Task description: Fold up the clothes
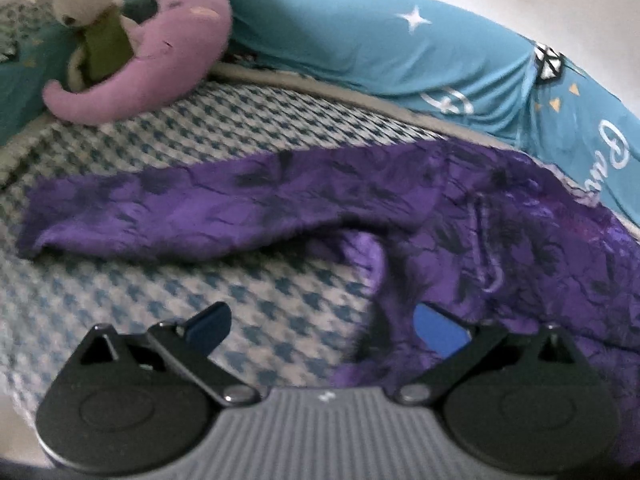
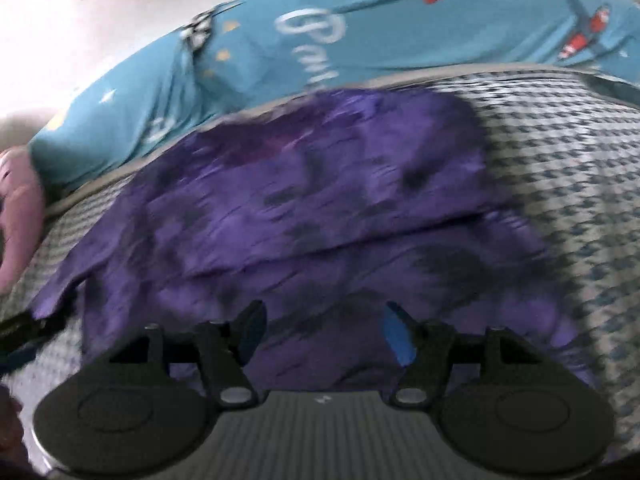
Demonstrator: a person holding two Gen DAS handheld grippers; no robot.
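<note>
Bed: the houndstooth cover [image 1: 168,148] carries everything; its flat middle serves as the folding surface, probably because it is broad enough to spread a garment on.
Blue bedding: a teal printed quilt [image 1: 360,40] lies bunched along the bed's far edge, pushed back so the middle stays free for the work.
Purple garment: the crinkled purple top [image 1: 500,216] lies toward the bed's far edge, touching the quilt at its right side; one long sleeve [image 1: 168,208] stretches flat toward the left edge, a layout that suits folding the sleeve inward.
Plush toys: a pink plush [image 1: 160,60] with a pale bear [image 1: 84,4] leaning on it sits at the far left corner, well apart from the sleeve's end.
Left gripper [image 1: 324,328]: released, jaws wide; one blue pad is over bare cover, the other over the garment's near hem, with no cloth pinched.
Right gripper [image 2: 324,332]: released, jaws apart above the garment's near edge, nothing between them; the view is blurred.
Stage: I judge both tongs are free between folds, ready to seek a fresh hold.
</note>
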